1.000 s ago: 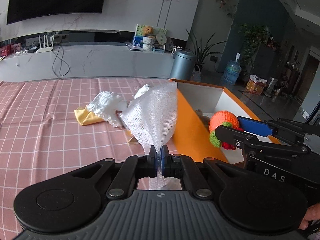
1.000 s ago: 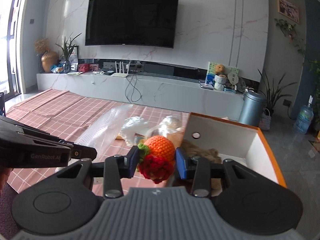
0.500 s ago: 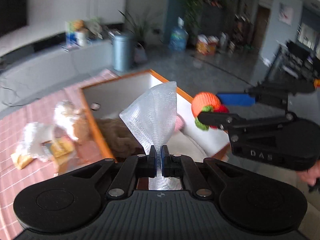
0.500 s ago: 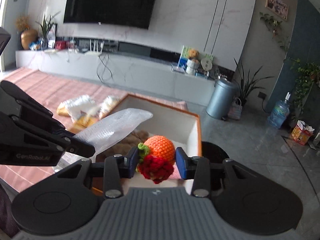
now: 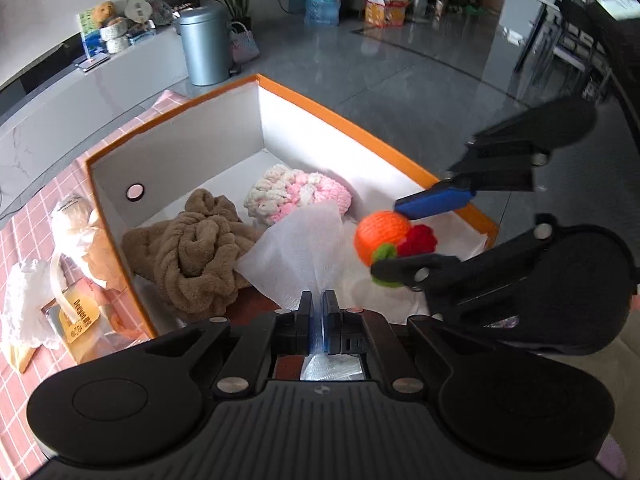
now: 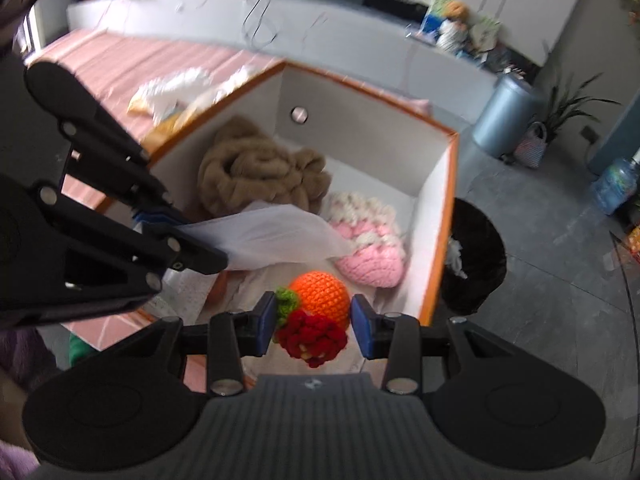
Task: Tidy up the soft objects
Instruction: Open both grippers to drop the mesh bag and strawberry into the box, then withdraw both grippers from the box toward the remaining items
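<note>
My left gripper is shut on a white mesh cloth that fans out over the near end of the orange-rimmed box. To its right, my right gripper is shut on an orange crocheted ball with a green leaf and a red knitted tuft, held above the box's near right side. In the left wrist view that ball sits between the right gripper's blue pads. Inside the box lie a brown plush bundle and a pink-and-white yarn piece.
On the pink checked tablecloth left of the box lie a white fluffy cloth and packaged items. A black bin stands on the grey floor right of the box. A grey trash can stands farther back.
Both grippers swung from over the tablecloth to above the box and tilted downward. Each kept its hold, the left on the mesh cloth and the right on the ball.
</note>
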A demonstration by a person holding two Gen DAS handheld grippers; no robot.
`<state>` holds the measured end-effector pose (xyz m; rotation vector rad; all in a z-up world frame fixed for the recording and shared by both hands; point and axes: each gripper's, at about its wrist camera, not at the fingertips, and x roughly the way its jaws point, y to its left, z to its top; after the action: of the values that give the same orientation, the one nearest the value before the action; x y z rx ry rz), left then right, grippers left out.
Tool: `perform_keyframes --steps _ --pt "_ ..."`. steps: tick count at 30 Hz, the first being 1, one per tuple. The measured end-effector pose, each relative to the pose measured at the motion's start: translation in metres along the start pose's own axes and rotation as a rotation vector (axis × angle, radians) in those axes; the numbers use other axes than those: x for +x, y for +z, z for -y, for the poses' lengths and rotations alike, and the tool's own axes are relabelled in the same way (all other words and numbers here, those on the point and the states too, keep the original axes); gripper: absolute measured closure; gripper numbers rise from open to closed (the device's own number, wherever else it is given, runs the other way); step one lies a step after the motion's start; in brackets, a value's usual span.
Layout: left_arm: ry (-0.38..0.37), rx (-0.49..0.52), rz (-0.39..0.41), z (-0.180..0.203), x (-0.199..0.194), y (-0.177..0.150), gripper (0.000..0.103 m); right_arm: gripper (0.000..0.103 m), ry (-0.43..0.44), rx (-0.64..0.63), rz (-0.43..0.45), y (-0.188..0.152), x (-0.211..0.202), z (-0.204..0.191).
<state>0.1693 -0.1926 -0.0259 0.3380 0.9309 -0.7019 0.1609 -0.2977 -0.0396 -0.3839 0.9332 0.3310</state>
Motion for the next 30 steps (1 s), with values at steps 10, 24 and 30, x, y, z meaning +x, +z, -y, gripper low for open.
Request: perform_keyframes --steps 10,24,30 --pt "0.013 0.056 -0.112 -0.002 0.030 0.001 0.098 0.063 0.072 0.024 -0.102 0.006 0.025 0.015" --pt "0.006 -0.033 -0.123 -0.019 0.034 -0.003 0.064 0.049 0.057 0.045 -0.110 0.007 0.023 0.016" --pt "-0.023 -0.012 -0.083 -0.015 0.019 -0.004 0.029 0.043 0.025 0.048 -0.093 0.008 0.014 0.018"
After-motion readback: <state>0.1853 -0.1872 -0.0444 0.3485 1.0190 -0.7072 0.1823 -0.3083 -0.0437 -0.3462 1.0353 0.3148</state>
